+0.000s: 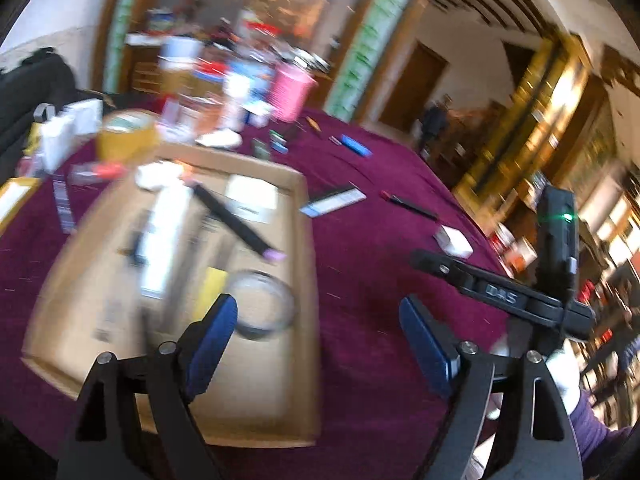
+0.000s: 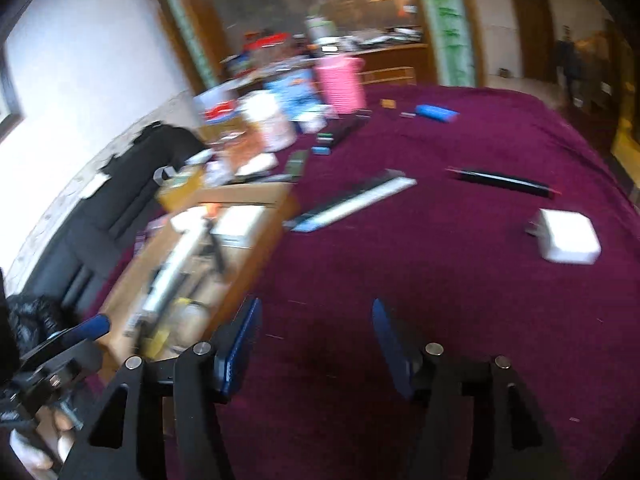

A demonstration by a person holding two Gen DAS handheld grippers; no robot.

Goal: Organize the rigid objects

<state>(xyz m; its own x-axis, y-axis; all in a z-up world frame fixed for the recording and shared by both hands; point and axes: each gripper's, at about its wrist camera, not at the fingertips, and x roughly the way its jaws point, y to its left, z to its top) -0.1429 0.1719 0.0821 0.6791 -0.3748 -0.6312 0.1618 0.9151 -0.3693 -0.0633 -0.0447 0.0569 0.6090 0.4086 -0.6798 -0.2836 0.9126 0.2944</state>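
Observation:
A shallow cardboard box [image 1: 306,264] lies on the maroon tablecloth and holds a clear tape ring [image 1: 262,305], a long black stick [image 1: 236,220], a white tube [image 1: 166,232] and a white card. My left gripper [image 1: 316,330] hangs open over the box's right wall, with nothing between its blue pads. Over bare cloth to the right of the box [image 2: 260,240], my right gripper [image 2: 316,322] is open and empty. Loose on the cloth beyond it are a white charger block [image 2: 568,240], a black pen [image 2: 500,182], a flat ruler-like strip [image 2: 352,202] and a blue cylinder [image 2: 436,113].
A pink ribbed cup [image 2: 342,84], boxes and packets crowd the table's far left. A tan tape roll [image 1: 126,136] stands behind the box. Dark bags [image 2: 132,184] rest by the wall at left. The table's edge curves away on the right. Both views are motion-blurred.

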